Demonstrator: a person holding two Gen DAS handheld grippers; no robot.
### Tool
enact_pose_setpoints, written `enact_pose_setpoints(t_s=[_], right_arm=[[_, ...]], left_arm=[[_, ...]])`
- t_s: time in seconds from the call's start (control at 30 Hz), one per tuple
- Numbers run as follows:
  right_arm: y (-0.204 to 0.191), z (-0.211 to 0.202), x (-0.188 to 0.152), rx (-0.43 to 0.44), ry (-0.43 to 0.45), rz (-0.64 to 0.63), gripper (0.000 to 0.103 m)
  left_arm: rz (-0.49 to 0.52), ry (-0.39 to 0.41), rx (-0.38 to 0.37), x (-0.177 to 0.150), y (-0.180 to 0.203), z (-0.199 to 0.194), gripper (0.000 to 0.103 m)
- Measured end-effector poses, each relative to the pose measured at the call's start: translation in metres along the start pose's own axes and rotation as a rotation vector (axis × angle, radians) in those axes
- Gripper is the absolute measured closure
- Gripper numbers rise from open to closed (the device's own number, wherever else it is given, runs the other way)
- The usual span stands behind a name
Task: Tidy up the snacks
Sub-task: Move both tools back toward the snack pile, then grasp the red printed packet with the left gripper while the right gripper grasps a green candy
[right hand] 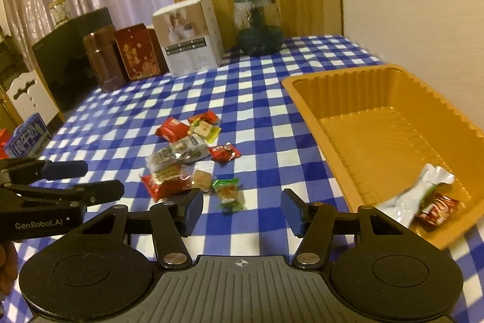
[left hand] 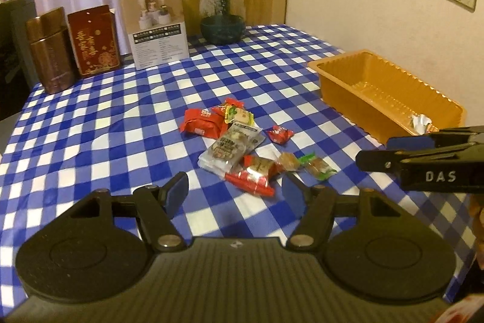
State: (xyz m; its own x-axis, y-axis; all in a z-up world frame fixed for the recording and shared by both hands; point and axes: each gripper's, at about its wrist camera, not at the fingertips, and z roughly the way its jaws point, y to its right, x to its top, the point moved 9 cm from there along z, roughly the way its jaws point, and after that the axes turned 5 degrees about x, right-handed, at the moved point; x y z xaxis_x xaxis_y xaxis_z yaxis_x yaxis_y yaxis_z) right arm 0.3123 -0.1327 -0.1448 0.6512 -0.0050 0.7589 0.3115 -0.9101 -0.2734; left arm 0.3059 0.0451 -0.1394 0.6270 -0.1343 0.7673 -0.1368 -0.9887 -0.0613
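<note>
On the worktop's [left hand: 90,123] blue-checked cloth, crinkly snack packets [left hand: 239,147] lie heaped left of the ribbed orange plastic tray [right hand: 378,123], well apart from it. Inside the tray's near corner lie a silvery foil packet [right hand: 417,196] and a red one [right hand: 438,209], print unreadable. My left fingers [left hand: 236,191] and right fingers [right hand: 242,212] gape partway, gripping nothing.

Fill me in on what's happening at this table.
A person holding two grippers is sorting snacks into the orange tray. Two packets already lie in its near corner: a white one and a red one. The rest sit in a pile on the checked tablecloth. The left gripper and right gripper are both open and empty above the cloth near the pile.
</note>
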Motion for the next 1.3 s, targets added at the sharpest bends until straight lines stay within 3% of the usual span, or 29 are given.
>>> enact_pose_setpoints(t_s=[0.53,0.67,0.8,0.9,1.3], right_arm=[[-0.003,0.07,-0.004,0.033,-0.099,-0.057,0.066],[-0.005,0.075,-0.006,0.025,-0.115,-0.081,0.082],[-0.001,0.067,-0.007,0.008,-0.104,-0.08,0.082],[0.006,0.06,-0.007,0.0,-0.097,-0.057,0.082],[0.009,0.055,-0.007,-0.004,-0.098,-0.024,0.082]], left_arm=[[0.032,-0.047,-0.07,-0.002,0.002,0.048,0.043],[0.056,-0.044,-0.079,-0.003,0.006,0.051,0.043],[0.094,-0.039,-0.096,-0.001,0.014,0.055,0.045],[0.129,-0.056,-0.113,-0.002,0.02,0.06,0.058],[0.266,-0.075,-0.119,-0.01,0.039,0.071,0.063]])
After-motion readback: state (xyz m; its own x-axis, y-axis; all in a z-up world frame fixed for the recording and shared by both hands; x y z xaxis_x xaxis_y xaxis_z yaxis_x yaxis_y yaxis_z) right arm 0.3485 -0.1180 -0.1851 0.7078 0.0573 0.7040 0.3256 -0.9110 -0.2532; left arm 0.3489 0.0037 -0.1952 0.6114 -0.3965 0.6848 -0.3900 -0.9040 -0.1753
